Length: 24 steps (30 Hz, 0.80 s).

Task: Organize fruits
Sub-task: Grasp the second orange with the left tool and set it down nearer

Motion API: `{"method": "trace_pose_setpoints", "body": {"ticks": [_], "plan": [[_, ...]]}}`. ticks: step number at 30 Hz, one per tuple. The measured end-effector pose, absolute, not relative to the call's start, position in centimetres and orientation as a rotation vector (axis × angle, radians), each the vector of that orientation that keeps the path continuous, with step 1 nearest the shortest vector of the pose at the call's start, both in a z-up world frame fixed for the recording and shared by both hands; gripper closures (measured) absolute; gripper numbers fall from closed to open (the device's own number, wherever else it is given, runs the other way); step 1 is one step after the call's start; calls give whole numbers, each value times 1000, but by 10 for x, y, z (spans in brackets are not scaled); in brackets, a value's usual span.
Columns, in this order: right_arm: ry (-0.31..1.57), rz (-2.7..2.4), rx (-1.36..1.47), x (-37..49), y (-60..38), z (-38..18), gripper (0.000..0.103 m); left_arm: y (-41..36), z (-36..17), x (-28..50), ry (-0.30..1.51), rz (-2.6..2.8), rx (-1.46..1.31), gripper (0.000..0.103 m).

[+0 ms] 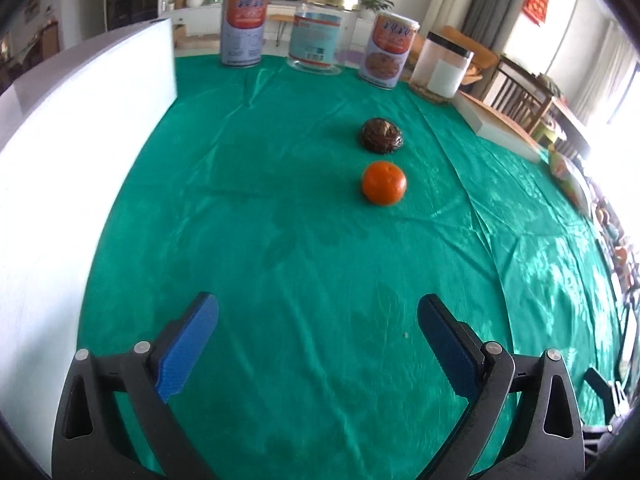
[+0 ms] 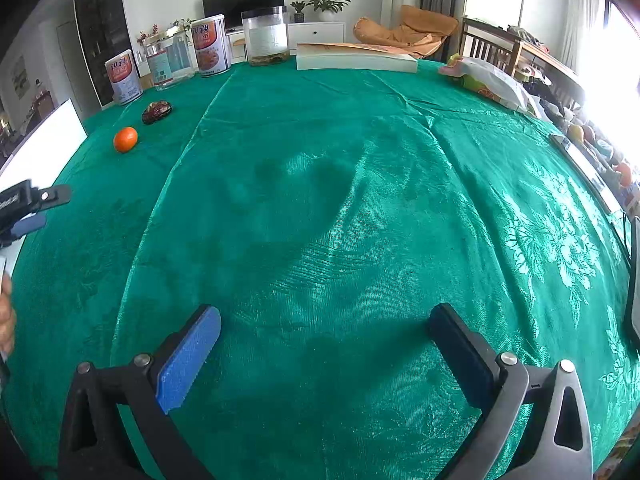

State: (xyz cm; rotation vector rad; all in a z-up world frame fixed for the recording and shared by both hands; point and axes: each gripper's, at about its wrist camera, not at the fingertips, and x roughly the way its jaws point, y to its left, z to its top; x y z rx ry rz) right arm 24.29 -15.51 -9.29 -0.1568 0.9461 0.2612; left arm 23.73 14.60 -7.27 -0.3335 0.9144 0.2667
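Note:
An orange tangerine point(image 1: 384, 182) lies on the green tablecloth point(image 1: 280, 240), with a dark brown wrinkled fruit point(image 1: 382, 135) just behind it. My left gripper point(image 1: 318, 312) is open and empty, well short of the tangerine. In the right wrist view the tangerine point(image 2: 125, 139) and the brown fruit point(image 2: 157, 111) lie far left. My right gripper point(image 2: 326, 320) is open and empty over bare cloth. The left gripper point(image 2: 28, 208) shows at the left edge there.
A white box point(image 1: 80, 160) stands along the left. Two cans point(image 1: 244, 28), a glass jar point(image 1: 320, 32) and a black-lidded jar point(image 1: 440, 68) line the far edge. A book point(image 2: 356, 62) and a snack bag point(image 2: 488, 80) lie far right.

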Motion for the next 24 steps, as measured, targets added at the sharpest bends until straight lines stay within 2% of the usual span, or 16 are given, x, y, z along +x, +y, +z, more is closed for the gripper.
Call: {"method": "trace_pose_setpoints", "body": {"ticks": [2, 4, 5, 6, 8, 9, 11, 16, 24], "plan": [[946, 261, -157, 243, -155, -93, 0, 140, -74, 264, 901, 258, -271, 4], [946, 261, -157, 243, -155, -93, 0, 136, -77, 285, 883, 249, -242, 9], [946, 261, -157, 243, -155, -93, 0, 135, -80, 295, 883, 243, -230, 20], [946, 261, -157, 243, -155, -93, 0, 134, -82, 302, 884, 246, -212, 26], [946, 261, -156, 243, -155, -93, 0, 130, -82, 312, 884, 256, -178, 31], [947, 261, -156, 244, -155, -93, 0, 130, -81, 314, 871, 240, -184, 51], [947, 260, -156, 244, -155, -93, 0, 129, -79, 317, 861, 198, -192, 73], [947, 261, -156, 244, -155, -93, 0, 120, -76, 292, 887, 207, -134, 74], [947, 260, -156, 244, -155, -93, 0, 109, -59, 176, 948, 179, -200, 73]]}}
